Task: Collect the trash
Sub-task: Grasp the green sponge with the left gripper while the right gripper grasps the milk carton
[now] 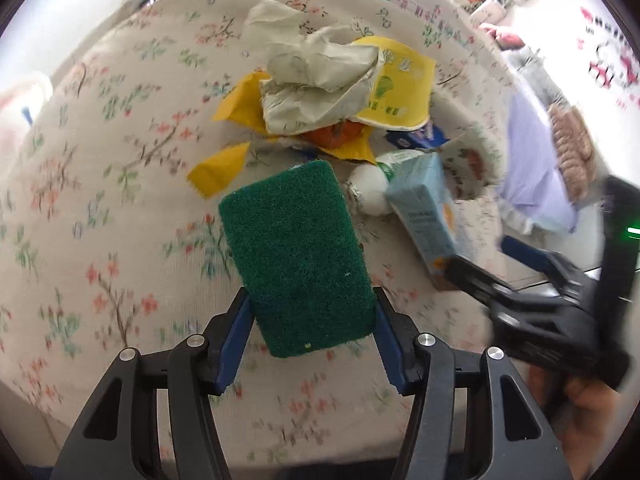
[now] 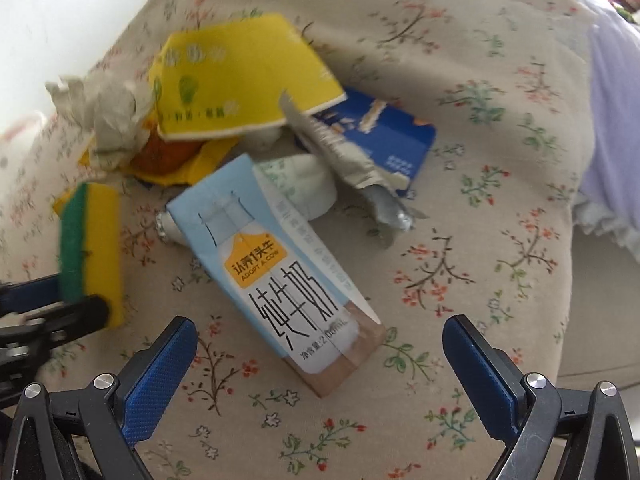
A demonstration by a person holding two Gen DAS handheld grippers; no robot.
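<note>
My left gripper [image 1: 314, 312] is shut on a green-and-yellow sponge [image 1: 296, 256], held above the floral cloth; the sponge also shows in the right wrist view [image 2: 90, 252]. A light blue milk carton [image 2: 276, 276] lies on the cloth, between and just ahead of the spread fingers of my right gripper [image 2: 320, 344], which is open and empty. The carton also shows in the left wrist view [image 1: 424, 216], with the right gripper [image 1: 532, 280] beside it. Behind lies a trash pile: crumpled paper [image 1: 316, 80], a yellow package [image 2: 240, 76], a blue box [image 2: 388, 140], a white bottle [image 1: 372, 192].
The floral cloth [image 2: 460, 60] covers a rounded surface that drops off at the right. A lavender fabric [image 1: 532, 152] lies at the right edge. Shelves and a room lie beyond in the left wrist view.
</note>
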